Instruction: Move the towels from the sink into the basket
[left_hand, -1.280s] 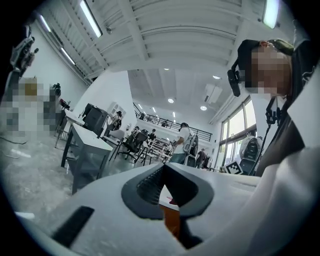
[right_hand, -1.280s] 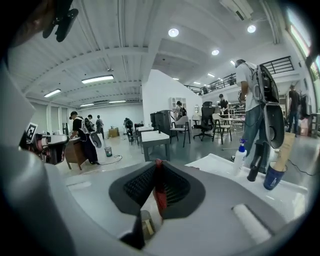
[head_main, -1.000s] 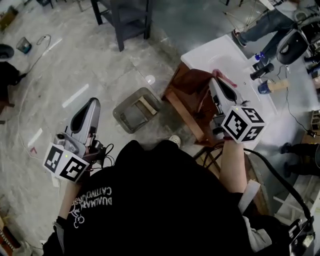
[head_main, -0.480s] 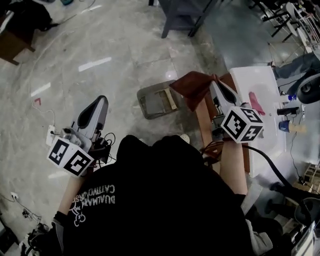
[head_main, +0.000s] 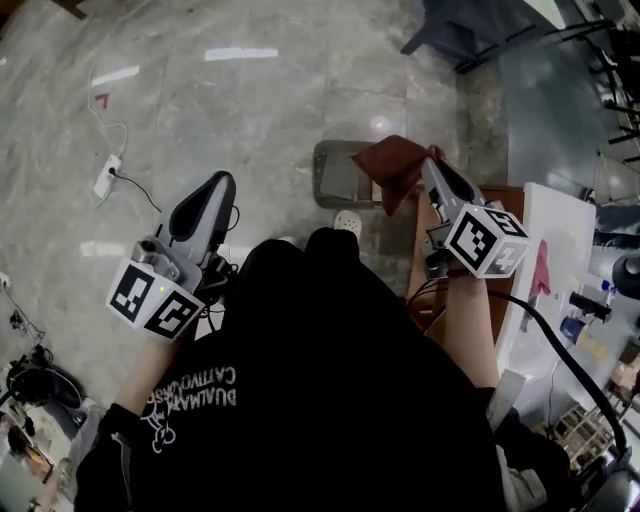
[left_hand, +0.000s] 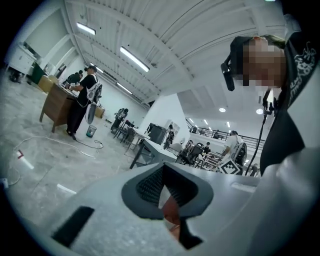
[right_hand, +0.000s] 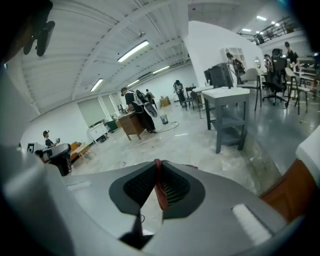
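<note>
In the head view my right gripper (head_main: 432, 160) is shut on a dark red towel (head_main: 393, 165), which hangs over the right side of the grey basket (head_main: 335, 182) on the floor. The right gripper view shows a strip of that towel (right_hand: 160, 192) pinched between the pads of the right gripper (right_hand: 157, 167). A pink towel (head_main: 541, 268) still lies on the white sink (head_main: 548, 215) at the right. My left gripper (head_main: 222, 182) is held out over the bare floor left of the basket. In its own view the left gripper (left_hand: 162, 167) has its pads together and holds nothing.
A white power strip (head_main: 104, 176) with its cable lies on the marble floor at the left. A brown wooden stand (head_main: 500, 200) is beside the sink. Dark furniture legs (head_main: 470, 40) stand beyond the basket. People and desks are far off in both gripper views.
The view has swung from the sink toward the floor. My right gripper carried the dark red towel away from the sink and over the basket. The left gripper moved along, lower and nearer the basket.
</note>
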